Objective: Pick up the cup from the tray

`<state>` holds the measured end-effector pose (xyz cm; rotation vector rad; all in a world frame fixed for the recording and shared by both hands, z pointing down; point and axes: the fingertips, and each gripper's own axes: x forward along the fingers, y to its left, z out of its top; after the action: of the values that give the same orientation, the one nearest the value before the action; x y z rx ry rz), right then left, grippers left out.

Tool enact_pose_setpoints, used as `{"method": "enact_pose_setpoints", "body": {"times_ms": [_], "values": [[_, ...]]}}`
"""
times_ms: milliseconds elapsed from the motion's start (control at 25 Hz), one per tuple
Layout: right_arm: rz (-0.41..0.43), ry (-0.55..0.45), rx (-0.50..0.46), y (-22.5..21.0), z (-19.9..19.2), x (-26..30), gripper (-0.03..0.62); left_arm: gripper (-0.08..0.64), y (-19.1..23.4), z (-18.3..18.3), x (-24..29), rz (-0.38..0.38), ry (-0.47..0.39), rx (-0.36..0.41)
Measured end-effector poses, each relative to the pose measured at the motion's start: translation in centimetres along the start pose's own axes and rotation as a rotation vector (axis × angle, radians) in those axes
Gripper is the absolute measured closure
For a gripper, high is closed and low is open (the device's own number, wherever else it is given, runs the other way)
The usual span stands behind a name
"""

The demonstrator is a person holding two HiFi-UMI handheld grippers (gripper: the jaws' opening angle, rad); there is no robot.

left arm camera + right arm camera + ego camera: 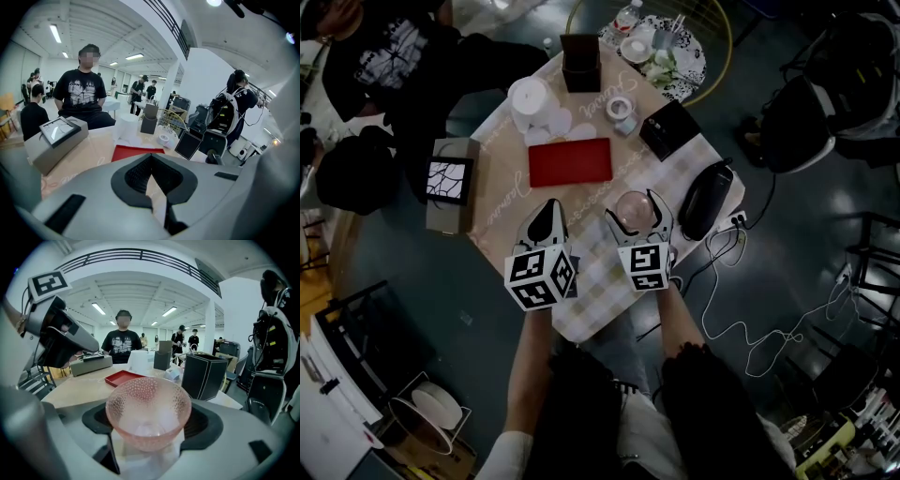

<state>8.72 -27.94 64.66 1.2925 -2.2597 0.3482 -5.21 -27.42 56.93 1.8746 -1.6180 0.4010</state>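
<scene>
1. the right gripper (150, 430) clasps the pink glass cup (149, 401) by its sides, likely so it sits upright
2. the cup is off the red tray (570, 161), nearer the person (lifted or resting, i cannot tell)
3. the left gripper (151, 174) is clenched on nothing, idle alongside
4. tray and cup both look empty

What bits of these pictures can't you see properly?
The pink cup: in the right gripper view the right claw covers its bottom, so I can't tell if it touches the table.
The red tray: in the left gripper view the left claw hides its near edge.
Things on the round table: too small and dark in the head view.
</scene>
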Motion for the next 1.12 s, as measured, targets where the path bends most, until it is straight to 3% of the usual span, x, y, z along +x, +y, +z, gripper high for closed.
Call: {"method": "enact_pose_setpoints", "body": {"times_ms": [480, 720, 920, 1120], "values": [[0.004, -0.104, 0.021, 0.0, 4.4, -2.5, 0.189, 0.557, -0.9, 1.2, -1.5, -0.034, -0.013, 0.011], [-0.057, -0.178, 0.069, -0.9, 8.3, -5.3, 0.187, 0.557, -1.9, 2.6, -3.0, -0.061, -0.036, 0.007], [-0.002, -0.152, 0.109, 0.3, 10.2, -6.9, 0.189, 0.557, -3.1, 4.5, -4.8, -0.088, -0.075, 0.052], [0.016, -0.088, 0.066, 2.2, 10.8, -9.0, 0.189, 0.557, -4.0, 5.2, -6.1, -0.107, -0.097, 0.063]]}}
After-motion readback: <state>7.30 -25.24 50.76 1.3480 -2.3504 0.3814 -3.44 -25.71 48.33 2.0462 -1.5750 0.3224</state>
